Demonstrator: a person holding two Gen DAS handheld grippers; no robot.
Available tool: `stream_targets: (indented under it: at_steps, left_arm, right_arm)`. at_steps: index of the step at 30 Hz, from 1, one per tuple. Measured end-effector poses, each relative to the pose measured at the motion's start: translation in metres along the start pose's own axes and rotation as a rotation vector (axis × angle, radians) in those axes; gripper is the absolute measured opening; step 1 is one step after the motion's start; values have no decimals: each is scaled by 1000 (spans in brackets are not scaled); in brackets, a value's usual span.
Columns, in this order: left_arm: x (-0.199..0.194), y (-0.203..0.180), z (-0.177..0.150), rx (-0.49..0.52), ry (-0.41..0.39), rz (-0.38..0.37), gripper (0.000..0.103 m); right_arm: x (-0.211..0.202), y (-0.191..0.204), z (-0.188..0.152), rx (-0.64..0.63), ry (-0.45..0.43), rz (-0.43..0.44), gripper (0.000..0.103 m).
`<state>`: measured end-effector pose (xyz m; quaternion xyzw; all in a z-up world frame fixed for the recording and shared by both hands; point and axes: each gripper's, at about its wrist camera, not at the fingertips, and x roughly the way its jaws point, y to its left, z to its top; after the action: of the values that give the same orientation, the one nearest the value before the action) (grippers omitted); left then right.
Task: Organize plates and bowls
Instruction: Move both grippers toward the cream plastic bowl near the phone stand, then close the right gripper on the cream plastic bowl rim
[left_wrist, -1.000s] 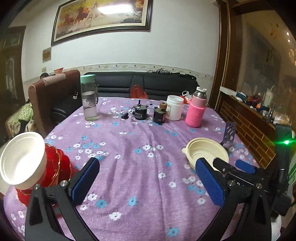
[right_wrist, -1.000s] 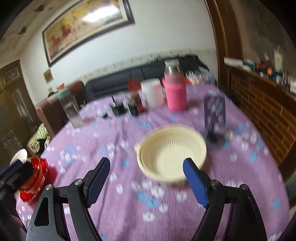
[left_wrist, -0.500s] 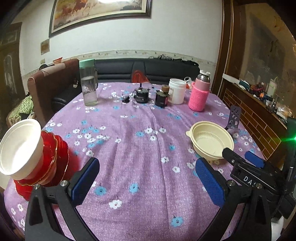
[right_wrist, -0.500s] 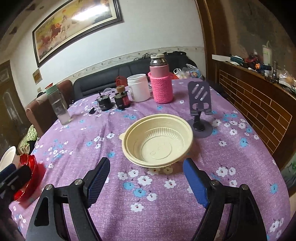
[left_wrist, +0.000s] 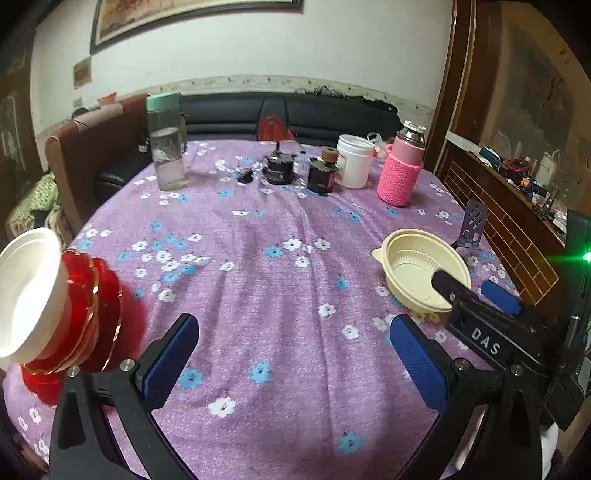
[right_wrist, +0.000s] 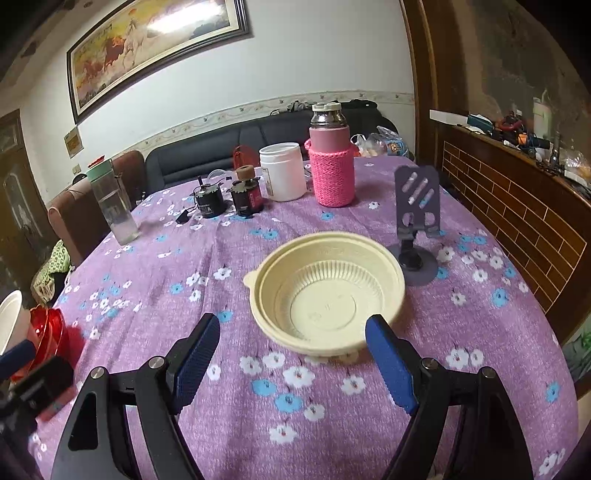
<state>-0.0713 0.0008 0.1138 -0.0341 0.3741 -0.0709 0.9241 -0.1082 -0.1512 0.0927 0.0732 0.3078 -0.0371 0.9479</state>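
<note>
A round desk (right_wrist: 480, 332) under a purple flowered cloth carries everything. The cream bowl (right_wrist: 328, 291) sits upright on the cloth toward the desk's right edge, just beside a grey phone stand (right_wrist: 417, 206) on its far right. The right gripper (right_wrist: 291, 354) hovers at the bowl's near rim with its jaws wide apart; the right pad overlaps the rim in view, the left pad is over bare cloth, and neither presses on the bowl. At the desk's left edge a stack of red plates (left_wrist: 92, 325) stands tilted, with a white bowl (left_wrist: 29, 291) leaning on top of it. The left gripper (left_wrist: 291, 365) is also spread wide and empty, over bare cloth near the front edge, just beside the red stack. Along the far edge stand a water bottle (left_wrist: 166, 144), two small dark jars (left_wrist: 299, 171), a white tub (left_wrist: 354, 160) and a flask in a pink knit sleeve (left_wrist: 402, 170).
</note>
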Motion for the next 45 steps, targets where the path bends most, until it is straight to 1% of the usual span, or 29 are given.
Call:
stream_targets:
  at_steps: [1,3,4,6,8,9,10,11,13,15,17,19,21,24,26,27,29,30,31,32,33,34,35,38,41,42,44,45]
  left_arm:
    - [1,-1,5,-6,3,-10,103]
    - [-1,-4,18,-15,-16,-20,103]
    - [-4,-4,22,-15,-33,-17,103]
    - [-14,-5,27,-11,-96,3,103]
    - [-18,-4,26,-10,-138,31,103]
    - [-17,-4,23,-12,-157,51,103]
    - [-15,-4,23,-12,-157,58,103]
    - [-11,-5,21,-7,-146,65,103]
    - [2,-9,19,19,-87,63,103]
    - [9,-11,17,28,-67,62,103]
    - [14,-10,16,23,-56,80,103]
    - [19,-7,16,5,-50,89,103]
    - [24,-4,17,-7,-37,99,103]
    - [33,2,18,-4,-25,127,103]
    - [39,9,19,-20,-6,126,103]
    - [44,15,20,-46,14,117,103]
    - [52,21,22,-80,35,95,103]
    - [58,23,22,-93,47,88,103]
    - [61,22,23,-93,52,87,103]
    - [65,20,23,-88,56,88,103]
    - [73,15,23,-70,65,90,103]
    - [78,11,24,-58,72,90,103]
    - [83,7,24,-48,80,89,103]
    - [99,-9,29,-19,98,83,103]
    - [107,-27,36,22,87,86,103]
    - [109,-37,39,52,74,91,103]
    - [112,-48,43,85,61,99,103]
    - [115,-55,46,97,57,101,103]
  right_arm:
    - [-1,0,9,-2,-20,-3,85]
    - [-4,-1,26,4,-59,-24,85]
    - [-11,-4,35,20,-90,-29,85]
    - [-22,-7,44,44,-146,-47,86]
    - [-29,-13,43,66,-208,-94,103]
    - [-28,-17,40,83,-221,-105,103]
    - [-25,-22,38,99,-215,-108,103]
    - [-18,-29,35,123,-187,-113,103]
    - [-6,-44,32,174,-145,-121,103]
    - [4,-61,27,234,-122,-133,103]
    - [10,-77,24,274,-104,-147,103]
    - [13,-88,22,299,-104,-157,103]
    - [15,-96,20,306,-103,-163,103]
    - [24,-105,15,330,-97,-145,103]
    - [30,-108,11,341,-84,-127,103]
    - [34,-109,9,342,-70,-114,102]
    - [40,-111,5,341,-48,-68,99]
    - [41,-112,4,343,-42,-63,96]
    - [44,-113,3,352,-27,-53,88]
    - [47,-113,2,359,-7,-25,81]
    - [50,-113,1,360,5,-8,78]
    - [53,-111,0,357,21,5,74]
    - [55,-109,-1,352,30,5,70]
    - [57,-106,2,347,50,-1,69]
    - [64,-103,14,322,83,-56,69]
    - [70,-101,19,307,102,-77,69]
    - [78,-97,24,288,119,-80,65]
    - [81,-97,23,279,124,-82,59]
